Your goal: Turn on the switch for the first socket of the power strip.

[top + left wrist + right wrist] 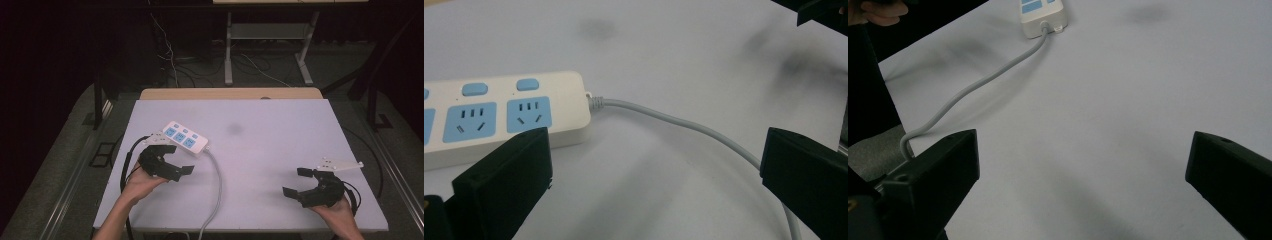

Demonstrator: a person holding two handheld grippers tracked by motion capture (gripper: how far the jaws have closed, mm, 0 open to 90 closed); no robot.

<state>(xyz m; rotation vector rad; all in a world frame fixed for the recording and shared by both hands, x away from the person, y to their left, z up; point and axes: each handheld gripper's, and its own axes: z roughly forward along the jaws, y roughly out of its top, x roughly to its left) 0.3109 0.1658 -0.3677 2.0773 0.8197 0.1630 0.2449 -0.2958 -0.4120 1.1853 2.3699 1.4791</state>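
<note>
A white power strip (185,137) with blue sockets lies on the left half of the white table top (270,150); it also shows in the left gripper view (499,115) and the right gripper view (1044,15). Its grey cable (218,185) runs off the front edge of the table. My left gripper (176,160) is open just in front of the strip, with nothing between its jaws. My right gripper (296,182) is open near the front right of the table, holding nothing.
The grey cable (684,125) curves between the left gripper's jaws and across the table (973,90) to its front edge. A dark smudge (234,129) marks the table's middle. Behind the table stand a white frame's legs (228,50) and loose wires on the floor.
</note>
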